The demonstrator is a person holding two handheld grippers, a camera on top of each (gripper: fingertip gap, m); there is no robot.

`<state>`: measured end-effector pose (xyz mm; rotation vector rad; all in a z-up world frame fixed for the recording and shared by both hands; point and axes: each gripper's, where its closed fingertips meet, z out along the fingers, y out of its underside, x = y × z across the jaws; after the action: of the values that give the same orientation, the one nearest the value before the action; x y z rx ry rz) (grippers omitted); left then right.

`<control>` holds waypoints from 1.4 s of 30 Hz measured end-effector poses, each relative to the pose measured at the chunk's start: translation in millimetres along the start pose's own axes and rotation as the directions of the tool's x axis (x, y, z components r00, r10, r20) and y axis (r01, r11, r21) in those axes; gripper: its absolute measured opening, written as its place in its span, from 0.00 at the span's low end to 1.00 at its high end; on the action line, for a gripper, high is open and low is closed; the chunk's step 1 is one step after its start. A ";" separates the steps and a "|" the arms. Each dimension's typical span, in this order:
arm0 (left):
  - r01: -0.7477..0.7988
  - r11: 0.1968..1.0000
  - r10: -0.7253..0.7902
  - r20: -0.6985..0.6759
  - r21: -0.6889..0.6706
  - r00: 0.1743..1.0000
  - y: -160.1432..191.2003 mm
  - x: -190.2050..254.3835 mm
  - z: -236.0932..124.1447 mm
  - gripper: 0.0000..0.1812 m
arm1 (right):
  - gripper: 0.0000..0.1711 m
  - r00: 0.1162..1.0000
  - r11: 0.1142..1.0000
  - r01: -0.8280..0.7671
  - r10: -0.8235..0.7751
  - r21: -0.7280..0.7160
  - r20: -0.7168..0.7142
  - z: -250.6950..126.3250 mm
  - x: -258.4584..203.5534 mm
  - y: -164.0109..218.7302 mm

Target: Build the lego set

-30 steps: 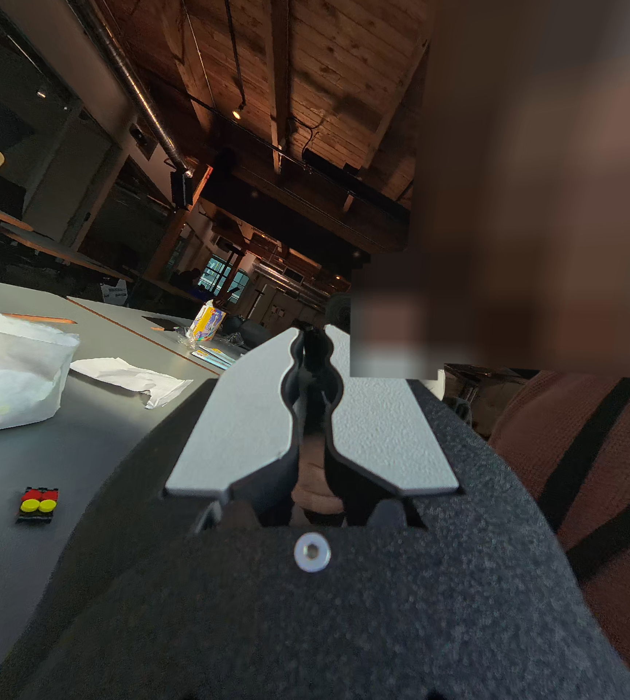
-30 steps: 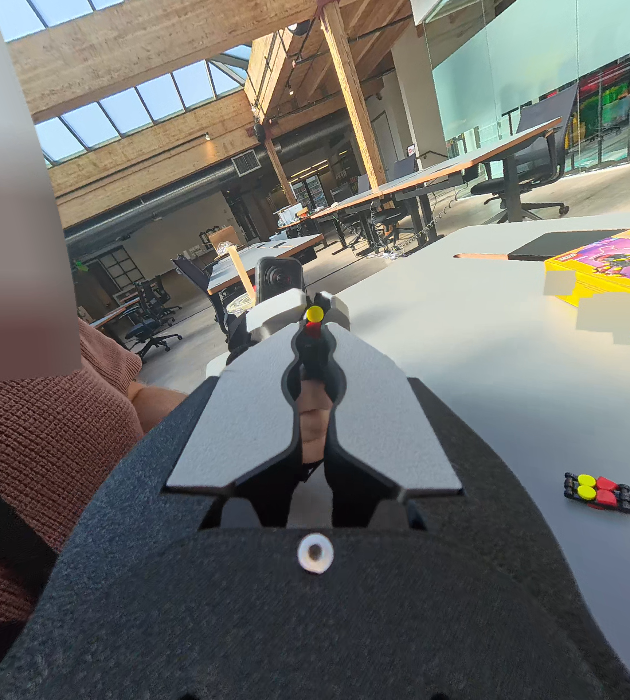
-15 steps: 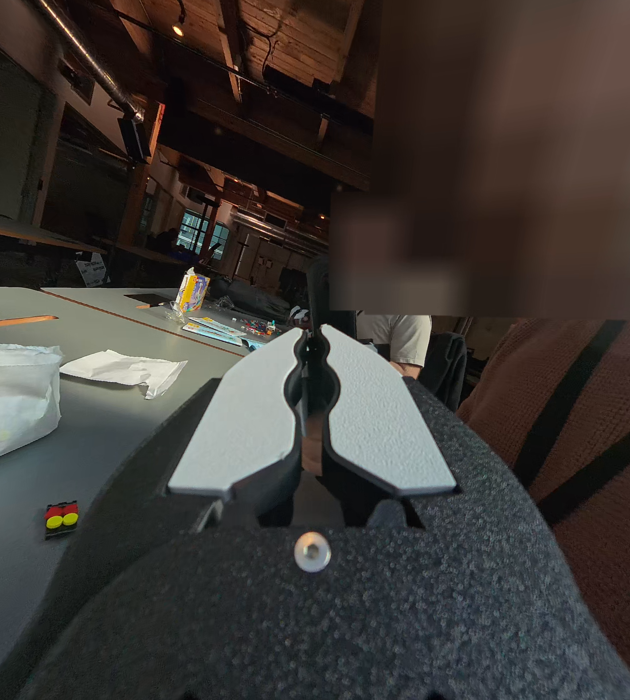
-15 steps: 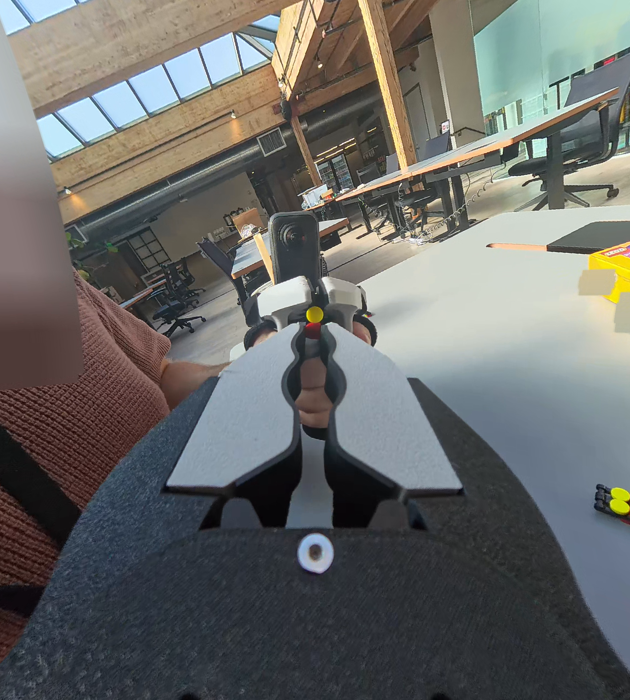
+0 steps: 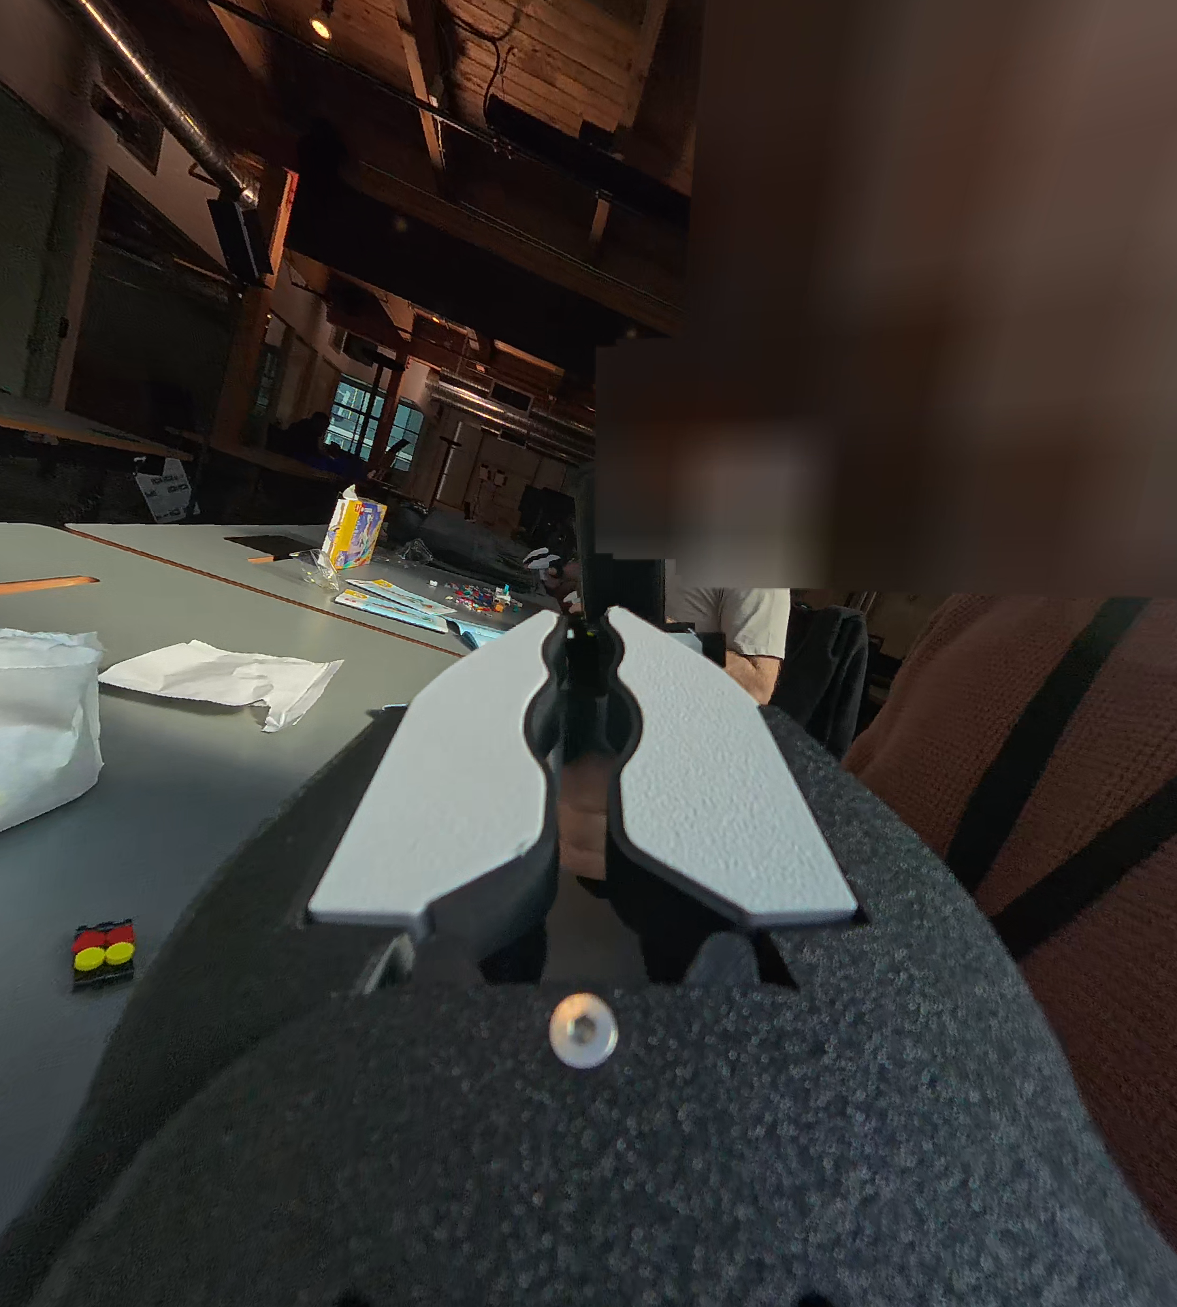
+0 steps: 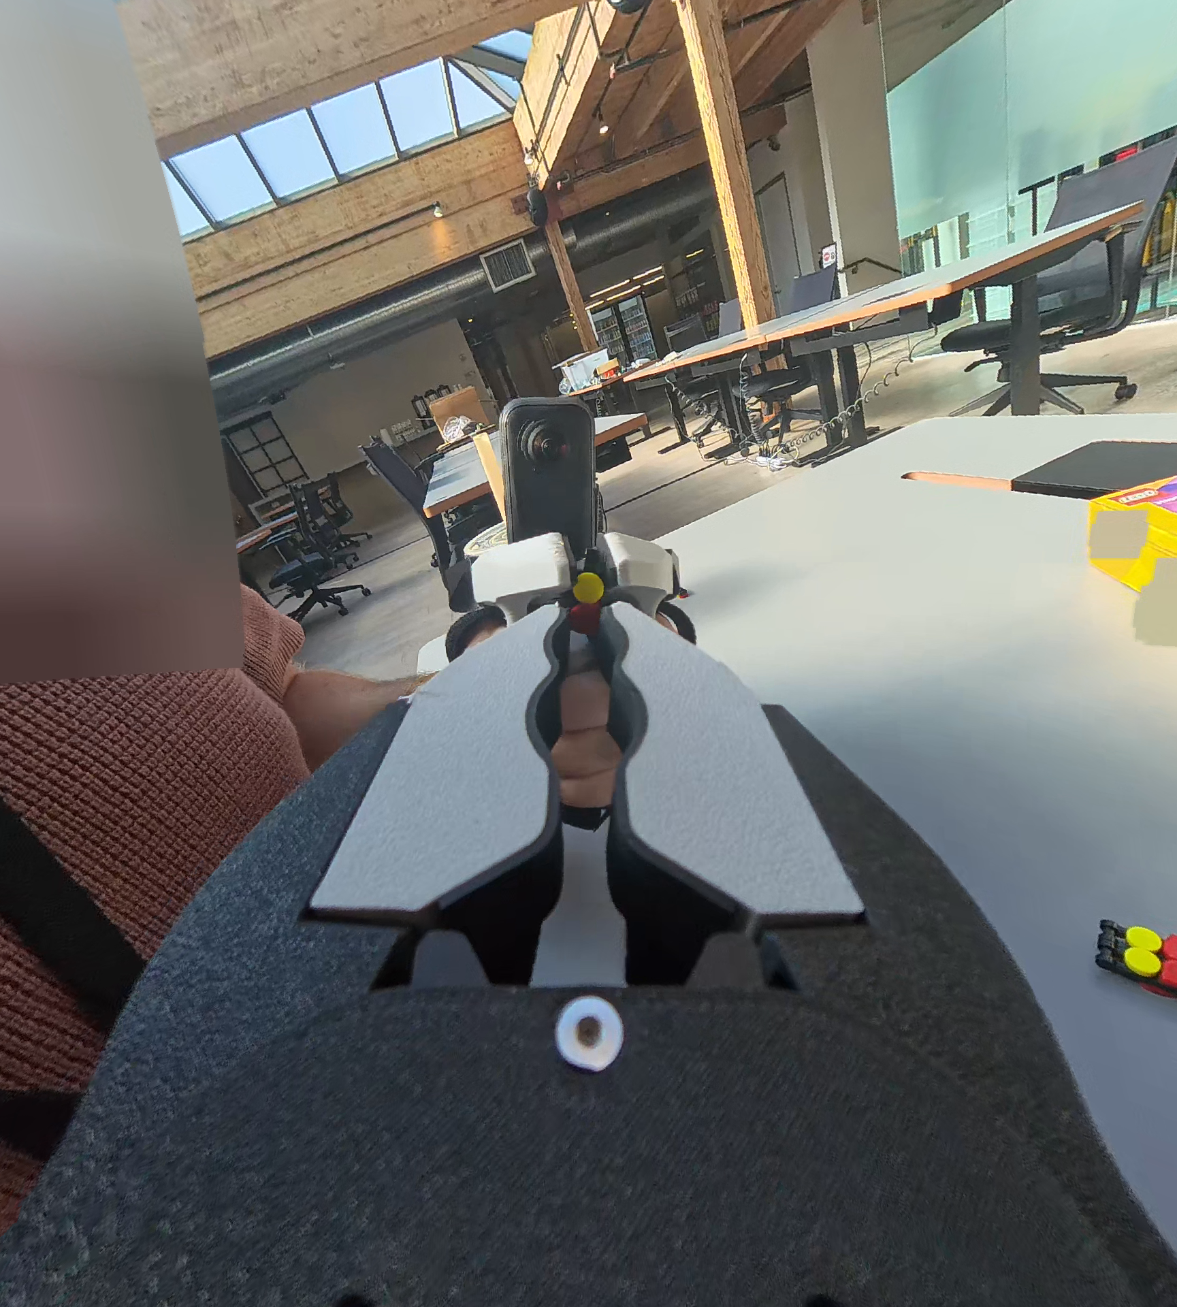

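My right gripper is shut on a small lego piece with a red part and a yellow round stud, held in the air. My left gripper faces it tip to tip; it also shows in the right wrist view. Its jaws stand narrowly apart on the black end of the same piece, which looks dark there. A second small lego build, black with yellow and red tiles, lies on the grey table; it also shows in the right wrist view.
A white paper bag and a torn white paper lie at the left. A yellow lego box sits at the far right. A farther table holds another box, booklets and loose bricks. A person's brown sleeve is close.
Both grippers tilted down a little. My left jaws closed narrower half a second ago and now stand wider again on the piece. My right grasp has not changed.
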<state>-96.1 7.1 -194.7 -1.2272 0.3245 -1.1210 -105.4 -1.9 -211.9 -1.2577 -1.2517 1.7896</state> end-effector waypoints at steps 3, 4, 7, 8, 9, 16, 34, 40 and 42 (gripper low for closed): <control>0.012 1.000 -0.012 -0.007 0.003 1.000 1.4 1.4 1.5 0.04 | 0.04 1.000 0.999 -0.027 0.027 0.027 0.009 -0.9 -0.2 -3.4; 0.021 1.000 -0.021 -0.012 0.008 1.000 1.3 1.9 1.6 0.04 | 0.04 0.999 0.999 -0.033 0.033 0.026 0.019 -1.1 -0.8 -3.5; 0.045 0.999 -0.045 -0.022 0.014 0.999 1.4 2.9 1.2 0.04 | 0.04 1.000 1.000 -0.020 0.020 0.012 0.022 -1.6 -1.9 -2.4; 0.073 0.997 -0.072 -0.031 0.029 0.997 0.2 3.5 1.1 0.04 | 0.04 1.000 1.000 -0.010 0.009 0.014 0.020 -1.5 -2.6 -3.2; 0.104 0.993 -0.102 -0.042 0.050 0.994 -1.5 4.2 1.2 0.04 | 0.04 1.000 1.000 0.009 -0.010 0.021 0.015 -1.0 -3.2 -4.4; 0.168 0.979 -0.161 -0.067 0.114 0.985 -7.6 4.3 -1.3 0.04 | 0.04 1.000 0.999 0.023 -0.023 0.037 -0.001 0.3 -4.5 -6.3; 0.133 0.986 -0.131 -0.019 0.103 0.991 -4.9 1.9 -4.5 0.04 | 0.04 0.999 0.999 -0.049 0.049 -0.011 -0.010 2.7 -2.2 -1.5; 0.143 0.985 -0.141 -0.030 0.101 0.990 -4.3 3.1 -4.9 0.04 | 0.04 0.998 0.998 -0.059 0.059 -0.012 0.002 3.2 -3.7 -0.4; 0.141 0.985 -0.139 -0.027 0.100 0.990 -3.6 3.0 -5.0 0.04 | 0.05 0.998 0.998 -0.058 0.058 -0.019 -0.001 4.1 -3.6 0.6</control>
<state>-100.1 2.1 -192.4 -1.1631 0.1965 -1.2564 -107.9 -6.6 -210.8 -1.3174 -1.2466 1.8226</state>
